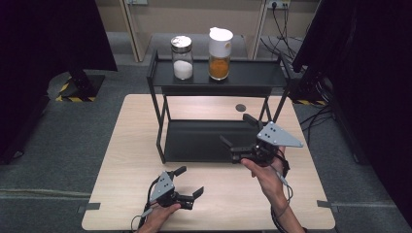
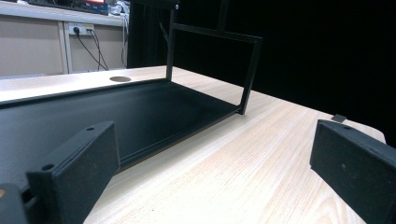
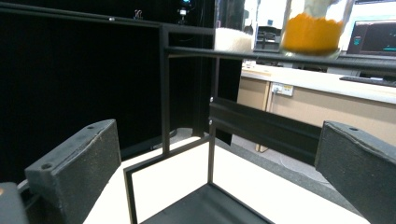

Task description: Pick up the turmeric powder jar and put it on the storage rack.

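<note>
Meanwhile, two jars stand side by side on the top shelf of a black rack (image 1: 160,73) at the table's (image 1: 121,160) far side: a white-filled jar (image 1: 182,57) on the left, an orange-filled jar (image 1: 219,47) on the right. Both grippers are empty, jaws wide: the right gripper (image 1: 238,132) hovers over the rack's lower shelf, the left gripper (image 1: 189,180) sits near the table's front edge.
</note>
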